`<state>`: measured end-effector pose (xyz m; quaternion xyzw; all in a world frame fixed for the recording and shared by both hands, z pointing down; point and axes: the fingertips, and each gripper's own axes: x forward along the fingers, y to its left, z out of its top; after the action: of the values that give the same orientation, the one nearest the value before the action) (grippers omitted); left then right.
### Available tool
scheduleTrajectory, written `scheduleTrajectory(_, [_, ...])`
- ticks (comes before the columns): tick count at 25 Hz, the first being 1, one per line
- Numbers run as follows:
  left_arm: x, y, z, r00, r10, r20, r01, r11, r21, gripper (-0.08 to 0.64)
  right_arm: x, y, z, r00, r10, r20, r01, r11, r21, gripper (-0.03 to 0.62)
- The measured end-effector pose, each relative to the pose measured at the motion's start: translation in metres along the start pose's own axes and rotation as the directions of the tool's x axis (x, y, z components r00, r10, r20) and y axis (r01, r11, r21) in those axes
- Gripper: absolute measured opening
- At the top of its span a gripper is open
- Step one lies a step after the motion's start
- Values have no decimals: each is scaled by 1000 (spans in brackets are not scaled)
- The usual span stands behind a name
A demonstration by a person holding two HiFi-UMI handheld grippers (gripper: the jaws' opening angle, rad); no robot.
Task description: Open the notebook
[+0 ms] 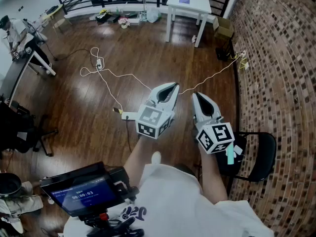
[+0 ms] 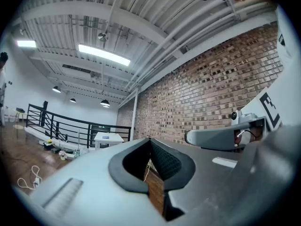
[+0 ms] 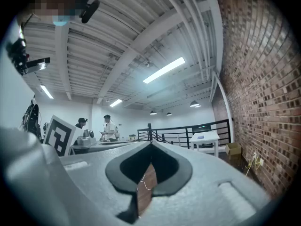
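Left claw, right claw — both closed, level, above wood floor

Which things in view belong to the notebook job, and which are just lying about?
Job: left hand-held gripper, right hand-held gripper, both shut and empty; no notebook identifiable.
Lying about: power strip, cardboard box, black chair.
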<state>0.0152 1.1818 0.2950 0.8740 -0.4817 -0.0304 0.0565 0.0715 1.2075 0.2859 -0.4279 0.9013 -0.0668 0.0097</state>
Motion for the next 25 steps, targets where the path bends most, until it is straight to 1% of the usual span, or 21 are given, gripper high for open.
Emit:
scheduleTrajectory(4, [38, 50, -5, 1000, 12, -15, -12, 999, -30, 9, 51, -16, -9, 1000, 12, -23, -12, 1000, 7, -15])
scheduleTrajectory(7, [75, 77, -15, 999, 18, -29, -19, 999, -39, 9, 86, -47, -17, 999, 12, -32, -11, 1000, 20, -15])
scheduleTrajectory(10, [114, 110, -27, 998, 42, -49, -45, 998, -50, 9, 128, -83, -23, 1000, 13, -28, -12, 999, 34, -15])
scheduleTrajectory(12, [146, 132, -28, 997, 55, -60, -57, 997, -45, 9, 159, -113, -19, 1000, 13, -19, -13, 999, 49, -15])
scheduleTrajectory(14, [186, 147, -20, 997, 63, -49, -64, 998, -23, 9, 187, -151, -8, 1000, 15, -9, -15, 998, 56, -15])
scheduleTrajectory(18, [274, 177, 14, 995, 102, -6, -102, 994, 26, 9, 242, -235, 31, 999, 5, 36, -7, 999, 49, -15])
scheduleTrajectory(20, [304, 190, 24, 993, 115, 5, -115, 992, 42, 9, 266, -264, 46, 998, 9, 55, -11, 999, 44, -15])
scheduleTrajectory(22, [326, 205, 22, 991, 137, 5, -137, 990, 42, 9, 289, -286, 48, 998, 19, 54, -22, 998, 65, -15])
scheduleTrajectory(25, [359, 233, 10, 985, 166, -37, -165, 986, 29, 9, 330, -313, 36, 999, 44, 24, -47, 990, 133, -15])
